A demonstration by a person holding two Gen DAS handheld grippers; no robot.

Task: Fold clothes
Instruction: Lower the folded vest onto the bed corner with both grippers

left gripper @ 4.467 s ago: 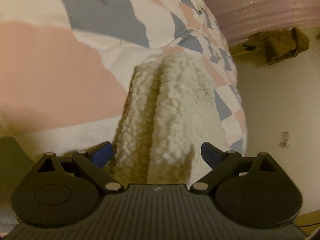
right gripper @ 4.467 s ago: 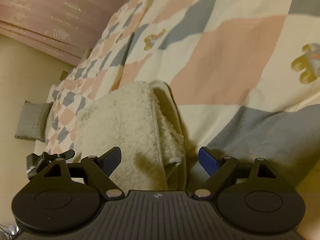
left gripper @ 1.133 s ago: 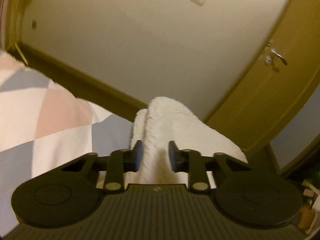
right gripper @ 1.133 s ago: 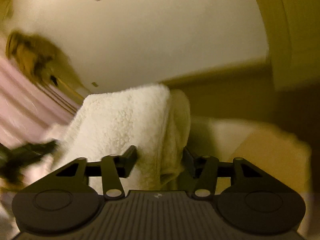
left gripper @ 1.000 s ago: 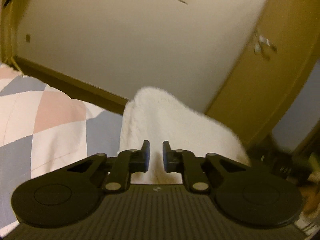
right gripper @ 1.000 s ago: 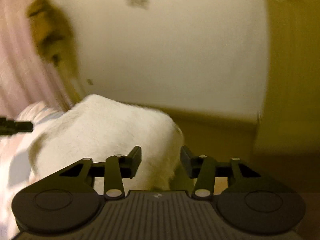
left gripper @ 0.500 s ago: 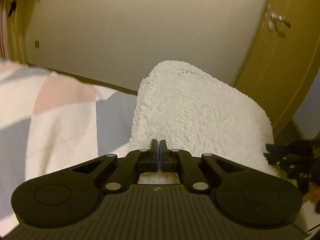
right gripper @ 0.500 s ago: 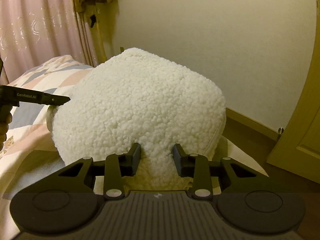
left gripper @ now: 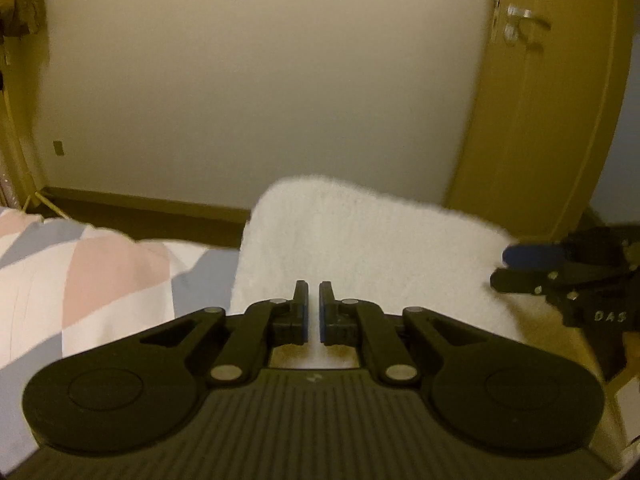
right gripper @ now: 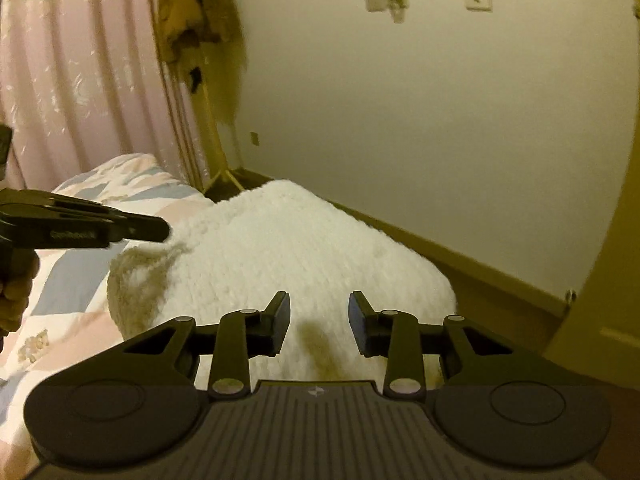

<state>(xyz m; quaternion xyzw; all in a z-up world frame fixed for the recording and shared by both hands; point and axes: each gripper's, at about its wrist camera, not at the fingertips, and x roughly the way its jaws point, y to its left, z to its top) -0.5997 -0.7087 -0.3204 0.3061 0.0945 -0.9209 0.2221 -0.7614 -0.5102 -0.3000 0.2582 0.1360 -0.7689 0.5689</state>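
— So, where is the white fleece garment (right gripper: 300,248)?

— Folded into a thick bundle at the end of the patchwork quilt (left gripper: 100,272), near the wall. Its near edge is cut off behind both gripper bodies in both views, so I can't see how the layers lie.

— And the left gripper (left gripper: 313,306)?

— Its jaws are drawn together to a thin slit at the bundle's left edge. In the right wrist view a tuft of fleece rises towards its tip. Whether any cloth is pinched in that slit I can't tell; the tip is blurred.

— The right gripper (right gripper: 319,316)?

— Its jaws stand apart over the fleece near the bundle's right edge, with pile and a shadow showing in the gap. The pads don't press on it. From the left wrist view only one blue pad and some black linkage show at the frame's edge.

— Anything of the person?

— Part of the left hand (right gripper: 16,292) on the handle, mostly out of frame.

— Around that?

— A pink curtain (right gripper: 80,60), a brownish garment (right gripper: 192,12) hanging beside it, too smeared to identify, and a door (left gripper: 552,120) with a blurred handle.
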